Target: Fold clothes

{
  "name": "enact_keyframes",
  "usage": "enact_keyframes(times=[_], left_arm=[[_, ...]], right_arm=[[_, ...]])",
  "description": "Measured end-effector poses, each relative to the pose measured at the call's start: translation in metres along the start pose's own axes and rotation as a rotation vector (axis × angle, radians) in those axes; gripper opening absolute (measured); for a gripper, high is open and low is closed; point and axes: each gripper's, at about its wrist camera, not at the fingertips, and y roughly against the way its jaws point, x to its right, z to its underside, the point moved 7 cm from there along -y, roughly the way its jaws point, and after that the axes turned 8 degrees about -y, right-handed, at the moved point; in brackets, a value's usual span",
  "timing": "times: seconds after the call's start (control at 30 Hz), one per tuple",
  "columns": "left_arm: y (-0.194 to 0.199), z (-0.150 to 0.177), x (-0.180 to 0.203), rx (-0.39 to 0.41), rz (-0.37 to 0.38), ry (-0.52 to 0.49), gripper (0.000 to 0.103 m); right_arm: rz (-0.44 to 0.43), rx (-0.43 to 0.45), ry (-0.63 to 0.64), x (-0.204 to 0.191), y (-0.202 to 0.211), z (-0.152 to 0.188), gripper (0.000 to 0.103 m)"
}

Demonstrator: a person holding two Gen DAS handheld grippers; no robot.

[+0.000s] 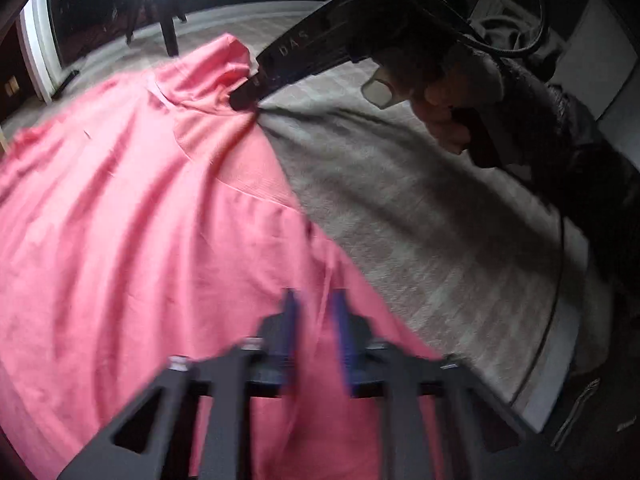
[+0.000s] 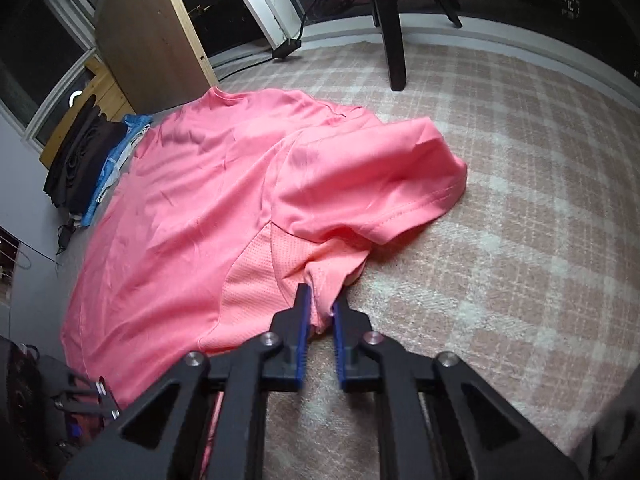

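Two grippers work one pink T-shirt spread on a checked beige rug; around it, a dark chair leg stands on the rug beyond the shirt, a wooden cabinet rises at the far left, and a pile of dark clothes with a blue garment lies just beside the shirt's far edge; nothing lies between the fingers and the cloth. The shirt is mostly flat but creased, its near sleeve puffed up and folded over, a mesh panel showing under the arm. Right gripper pinches a bunch of fabric below that sleeve, blue pads narrowly apart with cloth between; left gripper, blurred, pinches a ridge of pink fabric between its pads. Only the left wrist view shows the person's hand on the right tool's handle; only the right wrist view shows the clothes pile.
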Motion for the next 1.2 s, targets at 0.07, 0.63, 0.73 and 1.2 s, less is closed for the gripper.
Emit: enact_keyframes(times=[0.07, 0.63, 0.73, 1.2], left_arm=[[0.0, -0.001, 0.002, 0.012, 0.024, 0.02, 0.002], [0.069, 0.01, -0.012, 0.082, 0.066, 0.149, 0.019], [0.102, 0.032, -0.027, 0.093, 0.044, 0.201, 0.019], [0.244, 0.303, -0.135, 0.033, -0.257, 0.537, 0.024]], right_arm=[[0.006, 0.007, 0.0, 0.0, 0.003, -0.003, 0.006], [0.033, 0.036, 0.029, -0.015, 0.052, 0.013, 0.015], [-0.026, 0.033, 0.007, -0.033, 0.075, 0.039, 0.015], [0.113, -0.034, -0.243, -0.12, 0.129, 0.278, 0.029]])
